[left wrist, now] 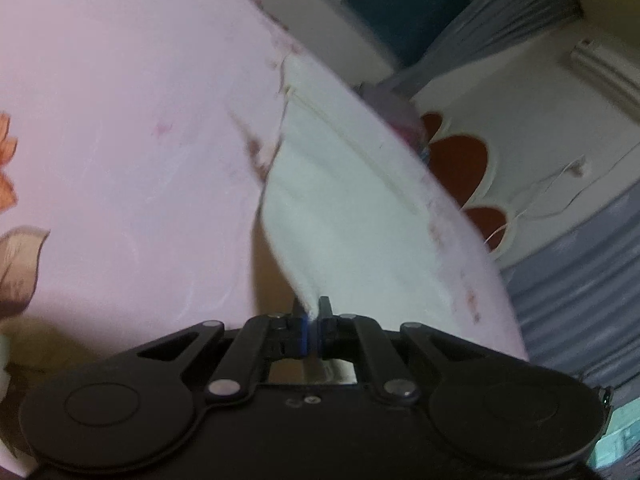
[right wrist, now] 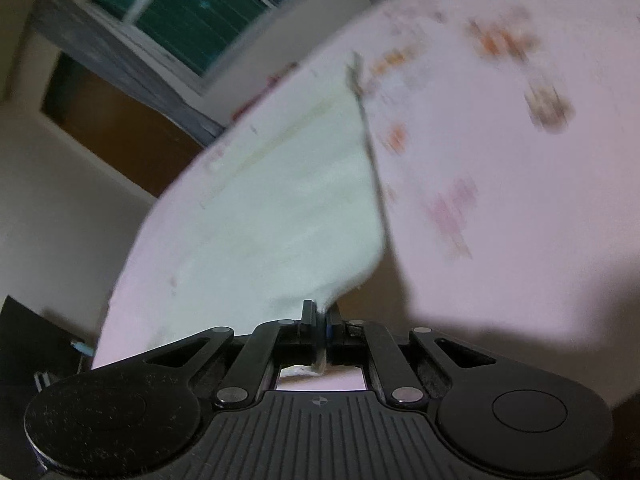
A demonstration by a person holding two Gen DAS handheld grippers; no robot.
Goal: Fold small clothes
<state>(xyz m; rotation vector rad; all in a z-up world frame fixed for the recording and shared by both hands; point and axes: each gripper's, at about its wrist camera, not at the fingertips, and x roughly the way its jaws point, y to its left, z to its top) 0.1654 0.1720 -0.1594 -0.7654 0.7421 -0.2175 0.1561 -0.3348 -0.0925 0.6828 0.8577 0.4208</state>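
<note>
A small white garment (left wrist: 336, 184) lies spread on a pink floral sheet (left wrist: 128, 120). My left gripper (left wrist: 313, 312) is shut on the garment's near corner, which rises off the sheet into the pads. In the right wrist view the same white garment (right wrist: 280, 216) stretches away from me over the pink sheet (right wrist: 500, 184). My right gripper (right wrist: 321, 314) is shut on another near corner of it, with a bit of cloth poking out behind the pads. The lifted cloth casts a shadow on the sheet below each gripper.
The sheet's far edge (left wrist: 472, 232) runs close behind the garment. Beyond it are a white wall with red arched cut-outs (left wrist: 460, 156), grey curtains (left wrist: 580, 280) and a window (right wrist: 192, 20). A dark box (right wrist: 36, 344) stands low at the left in the right wrist view.
</note>
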